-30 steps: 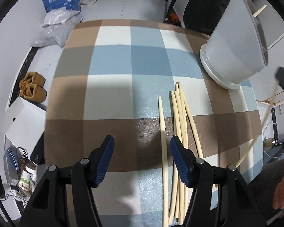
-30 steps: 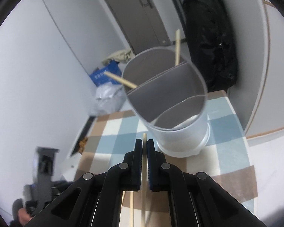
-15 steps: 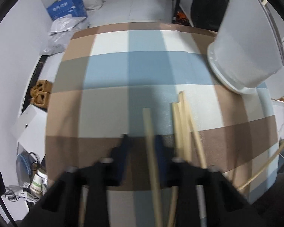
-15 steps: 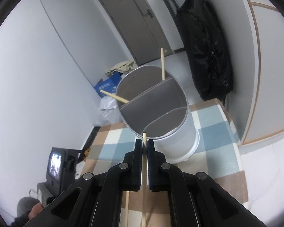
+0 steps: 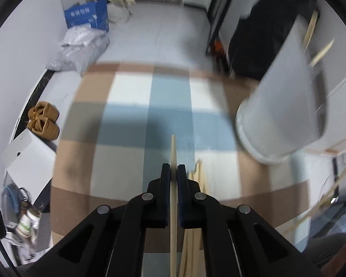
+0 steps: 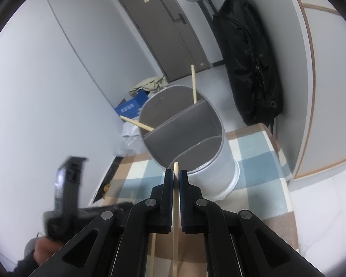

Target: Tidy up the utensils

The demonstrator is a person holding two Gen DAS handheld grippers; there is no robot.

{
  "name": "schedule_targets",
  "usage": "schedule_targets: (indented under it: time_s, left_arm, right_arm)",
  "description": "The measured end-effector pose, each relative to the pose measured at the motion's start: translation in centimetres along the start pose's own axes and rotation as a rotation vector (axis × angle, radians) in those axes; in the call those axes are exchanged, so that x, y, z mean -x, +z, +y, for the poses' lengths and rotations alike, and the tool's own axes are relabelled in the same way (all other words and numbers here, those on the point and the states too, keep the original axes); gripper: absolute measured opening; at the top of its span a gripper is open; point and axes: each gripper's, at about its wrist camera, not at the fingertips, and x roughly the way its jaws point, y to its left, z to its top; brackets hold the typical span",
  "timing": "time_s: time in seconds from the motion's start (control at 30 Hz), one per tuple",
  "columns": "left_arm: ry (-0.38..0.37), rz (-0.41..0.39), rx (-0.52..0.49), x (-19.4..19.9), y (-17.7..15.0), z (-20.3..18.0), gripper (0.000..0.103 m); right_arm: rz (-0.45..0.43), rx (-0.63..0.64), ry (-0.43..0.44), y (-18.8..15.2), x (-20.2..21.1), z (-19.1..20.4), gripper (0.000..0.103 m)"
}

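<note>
My left gripper (image 5: 173,170) is shut on a wooden chopstick (image 5: 173,152) and holds it above the checked tablecloth (image 5: 126,124). Several more chopsticks (image 5: 197,175) lie on the cloth just to its right. The white utensil holder (image 5: 281,106) stands at the right with two chopsticks in it. My right gripper (image 6: 175,175) is shut on another chopstick (image 6: 176,168), its tip just in front of the holder (image 6: 184,133), above the near rim. The holder has three compartments; two chopsticks (image 6: 193,83) stand in the far one.
The left gripper's body (image 6: 67,191) and a hand show at lower left in the right wrist view. A black bag (image 6: 249,69) hangs at the right wall. On the floor are a blue box (image 5: 87,16), plastic bags (image 5: 80,48) and brown shoes (image 5: 43,122).
My left gripper closed on a chopstick from the cloth and lifted it. My right gripper rose with its chopstick, now looking down into the holder.
</note>
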Motion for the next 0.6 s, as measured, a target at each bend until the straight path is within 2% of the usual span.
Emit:
schedule_targets:
  time_s: [0.2, 0.27, 0.43, 0.6]
  left_arm:
    - [-0.069, -0.248, 0.018, 6.6, -0.8, -0.2, 0.001]
    - [-0.099, -0.303, 0.014, 8.1, -1.0, -0.7, 0.001]
    - [-0.122, -0.359, -0.001, 9.7, -0.5, -1.0, 0.001]
    - [-0.147, -0.374, -0.02, 10.7, 0.0, -0.9, 0.001]
  right_arm:
    - [-0.051, 0.064, 0.002, -0.2, 1.2, 1.3, 0.004]
    - [-0.072, 0.1, -0.001, -0.5, 1.7, 2.0, 0.004]
    - [-0.114, 0.189, -0.007, -1.4, 2.6, 4.0, 0.004]
    - [-0.138, 0.21, -0.009, -1.6, 3.3, 4.9, 0.004]
